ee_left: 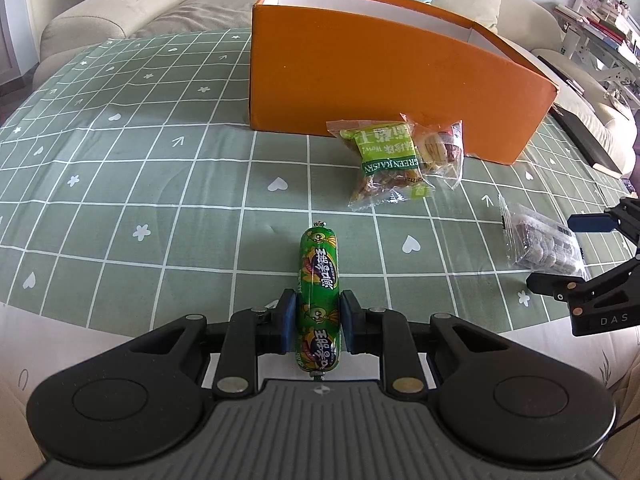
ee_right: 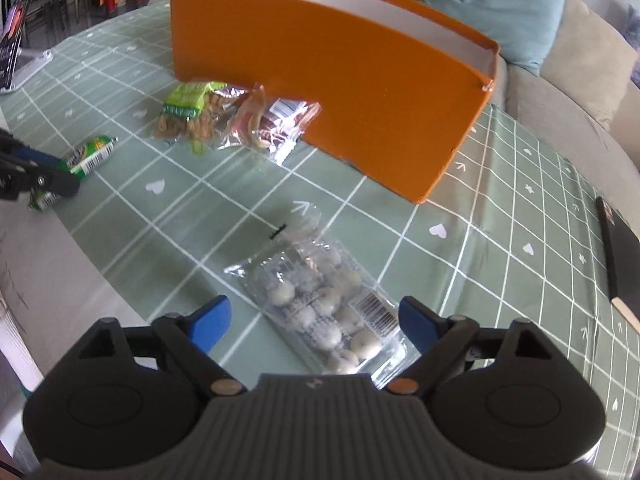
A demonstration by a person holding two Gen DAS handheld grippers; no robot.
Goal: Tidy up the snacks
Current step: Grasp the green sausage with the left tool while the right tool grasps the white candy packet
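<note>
My left gripper is shut on a green sausage stick that lies lengthwise on the green checked cloth; it also shows in the right wrist view. My right gripper is open, with its blue pads on either side of a clear bag of round white candies, which also shows in the left wrist view. A green raisin packet and a clear snack packet lie against the open orange box.
The table's green cloth ends near my grippers, with a white edge below. A sofa with cushions stands behind the box. A dark flat object lies at the table's right edge.
</note>
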